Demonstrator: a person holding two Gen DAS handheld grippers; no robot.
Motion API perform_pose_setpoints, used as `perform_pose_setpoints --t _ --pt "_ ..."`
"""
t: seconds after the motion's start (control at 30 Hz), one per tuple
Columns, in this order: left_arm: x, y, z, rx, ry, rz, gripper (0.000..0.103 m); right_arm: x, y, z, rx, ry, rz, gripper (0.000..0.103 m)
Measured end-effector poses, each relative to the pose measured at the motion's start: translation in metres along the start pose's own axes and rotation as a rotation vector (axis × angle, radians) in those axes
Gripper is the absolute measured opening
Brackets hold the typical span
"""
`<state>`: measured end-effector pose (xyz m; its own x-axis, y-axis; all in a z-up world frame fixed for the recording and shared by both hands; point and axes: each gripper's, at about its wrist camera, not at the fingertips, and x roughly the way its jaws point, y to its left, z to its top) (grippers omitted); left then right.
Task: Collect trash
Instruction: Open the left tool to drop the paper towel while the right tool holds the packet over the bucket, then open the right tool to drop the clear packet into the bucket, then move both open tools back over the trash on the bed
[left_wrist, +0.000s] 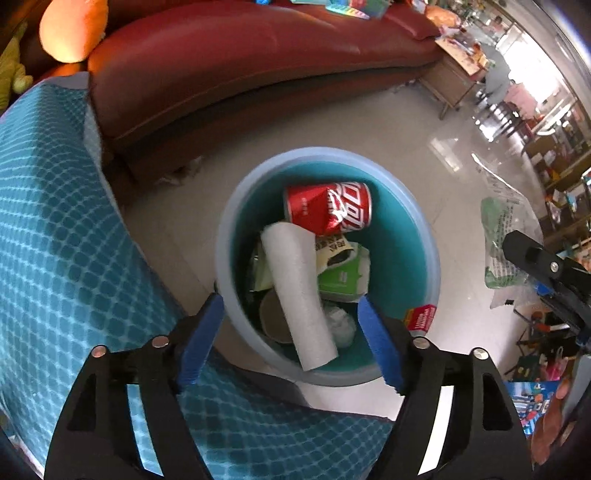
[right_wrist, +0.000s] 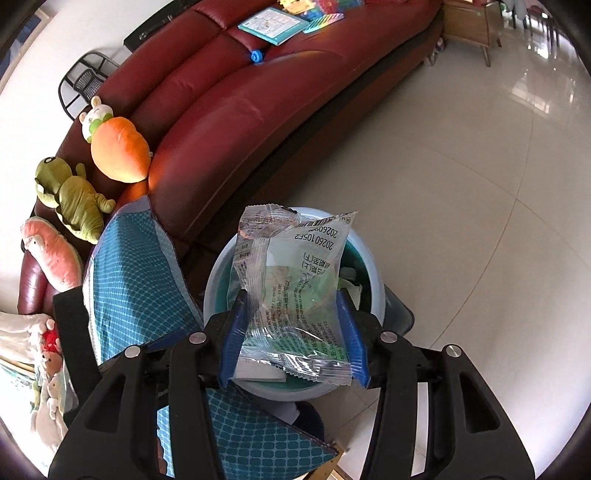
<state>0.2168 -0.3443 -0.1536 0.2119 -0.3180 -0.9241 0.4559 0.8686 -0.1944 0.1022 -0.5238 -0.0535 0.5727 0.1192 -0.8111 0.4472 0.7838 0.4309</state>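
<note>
The round pale-blue plastic bin already holds a dented red soda can, a white foam roll, a green carton and other scraps. The left gripper hangs above it, jaws spread wide and empty. The right gripper clamps a clear crinkled plastic wrapper over the bin, not yet dropped.

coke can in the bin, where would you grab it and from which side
Grip the can across its round body from above. It lies on its side on top of the pile in the bin, its upper curve exposed; the white roll leans against its lower edge, so stay clear of that side.
</note>
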Motion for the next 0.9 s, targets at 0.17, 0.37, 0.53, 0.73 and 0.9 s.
perform_pose_setpoints --t 0.17,0.37,0.53,0.73,0.9 --pt "-0.020 0.010 -0.009 -0.016 -0.029 -0.001 0.086 0.006 0.010 -0.001 -0.016 0.017 0.011 0.051" --pt "-0.033 0.011 -0.013 -0.021 -0.038 -0.008 0.086 0.008 0.017 -0.003 -0.003 0.038 0.021 0.072" --pt "-0.045 0.012 -0.021 -0.020 -0.047 -0.014 0.087 0.000 0.019 -0.007 0.002 0.028 0.011 0.073" --pt "-0.061 0.017 -0.030 -0.026 -0.068 -0.018 0.087 -0.009 0.025 -0.014 -0.001 0.025 0.000 0.075" --pt "-0.079 0.025 -0.039 -0.039 -0.092 -0.016 0.087 -0.017 0.041 -0.026 -0.025 0.026 0.010 0.076"
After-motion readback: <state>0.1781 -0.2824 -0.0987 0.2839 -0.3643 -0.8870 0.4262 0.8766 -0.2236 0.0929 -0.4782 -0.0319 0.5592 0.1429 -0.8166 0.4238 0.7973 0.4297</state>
